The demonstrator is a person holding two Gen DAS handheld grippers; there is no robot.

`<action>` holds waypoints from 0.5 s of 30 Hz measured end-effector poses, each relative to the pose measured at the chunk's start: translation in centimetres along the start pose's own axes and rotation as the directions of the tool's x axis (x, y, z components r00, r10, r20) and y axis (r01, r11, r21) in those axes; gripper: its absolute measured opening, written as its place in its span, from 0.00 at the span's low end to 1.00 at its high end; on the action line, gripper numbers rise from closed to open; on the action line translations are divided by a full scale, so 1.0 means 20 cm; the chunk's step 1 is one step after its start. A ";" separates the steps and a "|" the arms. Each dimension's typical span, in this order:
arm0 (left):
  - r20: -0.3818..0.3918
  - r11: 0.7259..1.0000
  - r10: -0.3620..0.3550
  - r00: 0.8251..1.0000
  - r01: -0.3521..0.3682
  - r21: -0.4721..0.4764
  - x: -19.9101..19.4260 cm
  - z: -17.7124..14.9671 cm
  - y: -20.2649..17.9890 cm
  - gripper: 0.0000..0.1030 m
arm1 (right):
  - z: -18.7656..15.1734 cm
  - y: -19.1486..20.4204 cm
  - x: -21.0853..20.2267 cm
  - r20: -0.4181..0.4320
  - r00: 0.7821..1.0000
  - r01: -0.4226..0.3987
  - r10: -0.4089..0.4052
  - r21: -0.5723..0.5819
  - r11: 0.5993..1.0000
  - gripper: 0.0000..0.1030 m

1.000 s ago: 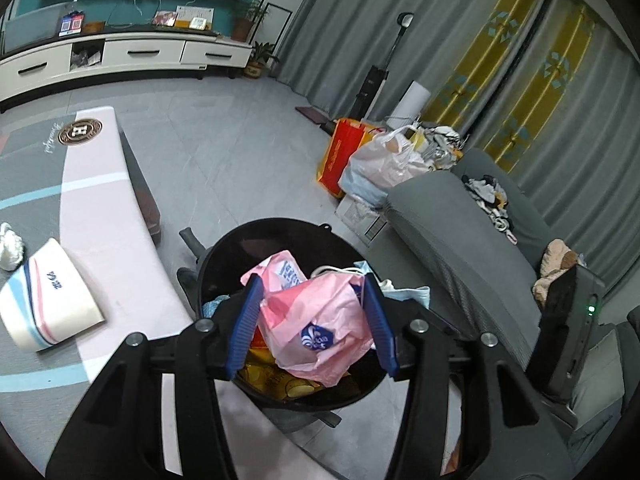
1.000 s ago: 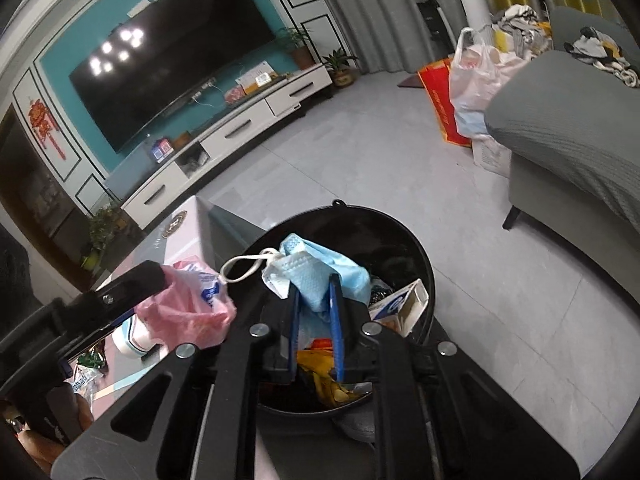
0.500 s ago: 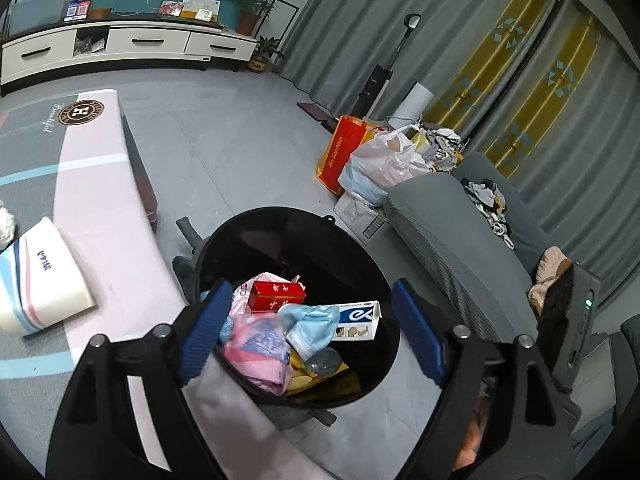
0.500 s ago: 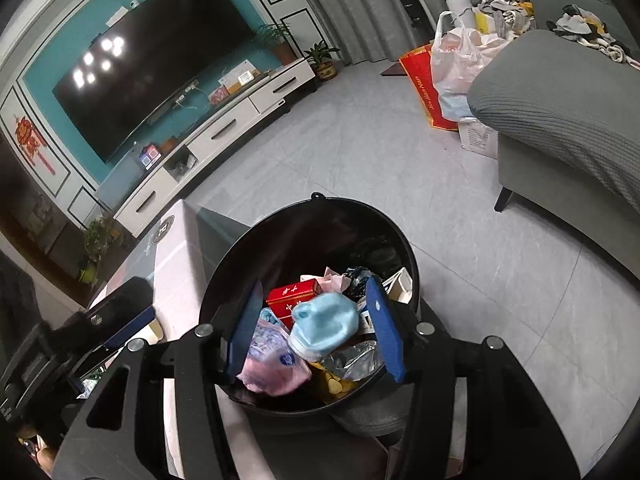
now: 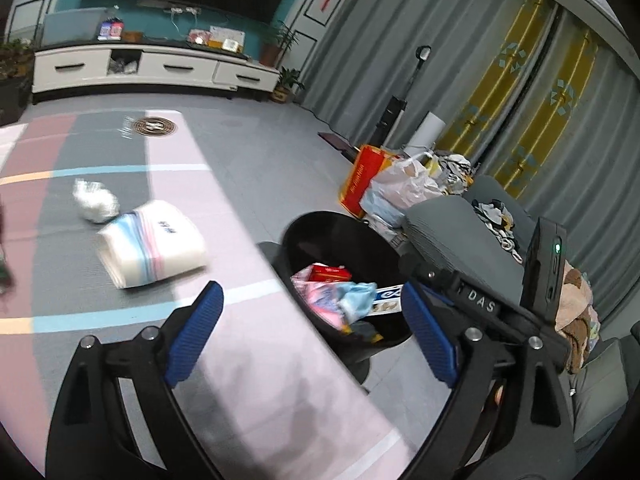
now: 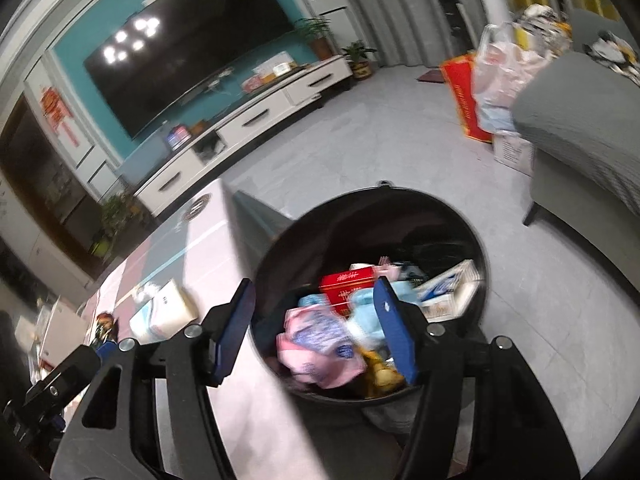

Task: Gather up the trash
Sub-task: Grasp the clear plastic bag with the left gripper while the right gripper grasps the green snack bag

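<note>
The black trash bin point(image 6: 380, 224) stands beside the low table and holds a pink plastic bag point(image 6: 316, 348), a light blue face mask point(image 6: 362, 308), a red box point(image 6: 346, 282) and a white carton point(image 6: 444, 292). My right gripper point(image 6: 316, 332) hangs over the bin's near rim, its jaws opening with nothing gripped. My left gripper point(image 5: 312, 336) is over the table edge left of the bin point(image 5: 332, 232), jaws opening wide and empty. A soft tissue pack point(image 5: 152, 244) and a crumpled white wad point(image 5: 96, 202) lie on the table.
The table wears a pink, grey and blue striped cover point(image 5: 248, 380). A grey sofa point(image 5: 460, 232) stands right of the bin, with full plastic bags point(image 5: 404, 188) and a red bag point(image 5: 362, 176) behind it. A white TV cabinet point(image 5: 156, 68) lines the far wall.
Both grippers opened. The pink bag left the left jaws and the blue mask left the right jaws; both now lie in the bin. The left gripper swung left over the table.
</note>
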State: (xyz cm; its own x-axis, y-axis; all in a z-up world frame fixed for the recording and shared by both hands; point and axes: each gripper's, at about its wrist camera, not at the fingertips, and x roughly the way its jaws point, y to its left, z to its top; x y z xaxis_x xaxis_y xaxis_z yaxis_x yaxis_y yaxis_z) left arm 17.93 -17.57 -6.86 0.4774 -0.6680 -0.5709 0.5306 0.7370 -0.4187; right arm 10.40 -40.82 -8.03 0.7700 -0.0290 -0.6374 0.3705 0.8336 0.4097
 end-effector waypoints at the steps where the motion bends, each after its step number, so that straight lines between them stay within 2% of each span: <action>1: 0.016 1.000 0.016 1.000 -0.016 0.000 -0.06 -0.01 0.04 0.88 | -0.01 0.04 0.00 0.000 1.000 -0.011 0.011 -0.022 1.000 0.59; 4: 0.041 0.998 0.060 0.997 -0.060 -0.013 -0.19 -0.04 0.18 0.90 | -0.04 0.18 0.03 -0.019 0.998 -0.067 0.065 -0.095 0.993 0.59; 9: 0.081 0.981 0.184 0.980 -0.177 -0.082 -0.44 -0.09 0.48 0.90 | -0.14 0.45 0.09 -0.079 0.991 -0.122 0.106 -0.248 0.961 0.59; 12: 0.099 0.951 0.284 0.954 -0.266 -0.158 -0.62 -0.11 0.71 0.90 | -0.20 0.58 0.13 -0.117 0.984 -0.162 0.132 -0.303 0.939 0.59; 15: 0.120 0.918 0.354 0.927 -0.320 -0.236 -0.77 -0.14 0.89 0.90 | -0.23 0.67 0.17 -0.140 0.980 -0.181 0.141 -0.330 0.927 0.59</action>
State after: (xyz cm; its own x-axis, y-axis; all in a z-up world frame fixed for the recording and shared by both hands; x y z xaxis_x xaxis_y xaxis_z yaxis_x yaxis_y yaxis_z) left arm 18.08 6.12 -7.44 0.7150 -0.3707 -0.5927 0.1686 0.9142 -0.3685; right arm 15.60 -27.24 -7.76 0.7345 0.1665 -0.6578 0.0327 0.9596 0.2794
